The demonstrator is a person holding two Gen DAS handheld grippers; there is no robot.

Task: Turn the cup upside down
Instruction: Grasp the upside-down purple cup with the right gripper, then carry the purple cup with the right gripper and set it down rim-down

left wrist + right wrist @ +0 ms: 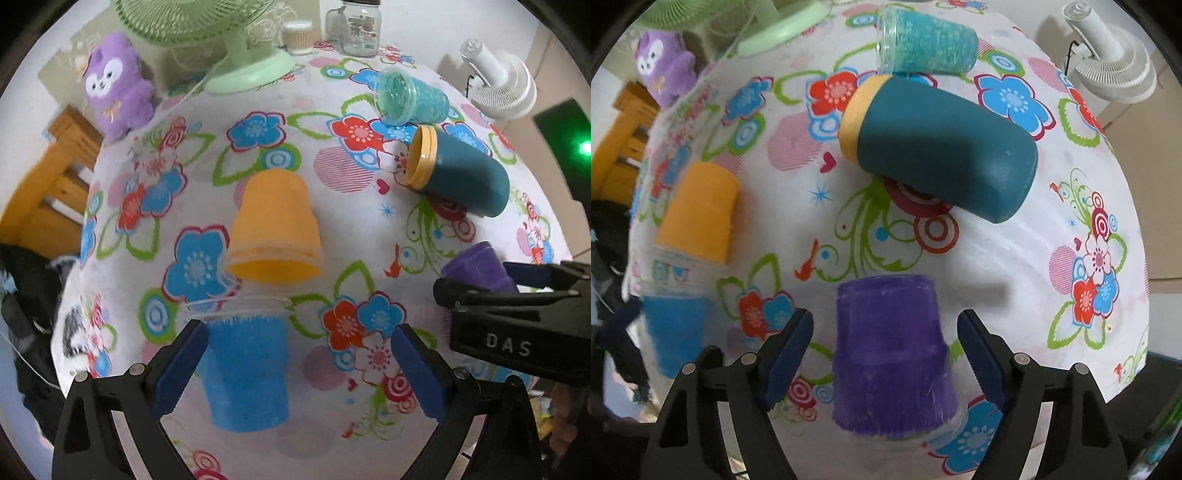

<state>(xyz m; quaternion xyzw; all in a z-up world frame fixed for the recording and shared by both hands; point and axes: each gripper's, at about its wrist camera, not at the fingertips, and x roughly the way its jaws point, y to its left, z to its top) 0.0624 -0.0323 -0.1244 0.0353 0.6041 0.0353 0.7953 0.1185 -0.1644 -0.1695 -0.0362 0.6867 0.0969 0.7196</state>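
Purple fuzzy plastic cup (890, 354): standing rim-down between the right gripper (885, 354), whose fingers are gaping wide.
Blue fuzzy cup (245, 373): sitting between the left gripper (297, 369), also spread wide.

A purple plush toy (116, 86) sits beside a green fan (221, 40) (glass jar (360, 27) behind) — all on floral cloth (258, 155).

On my desk (997, 266), two tumblers (942, 147) lie upper centre; a cup (890, 354) stands lower centre, two more (698, 214) at left.

Both tongs (299, 365) (886, 354) spread wide
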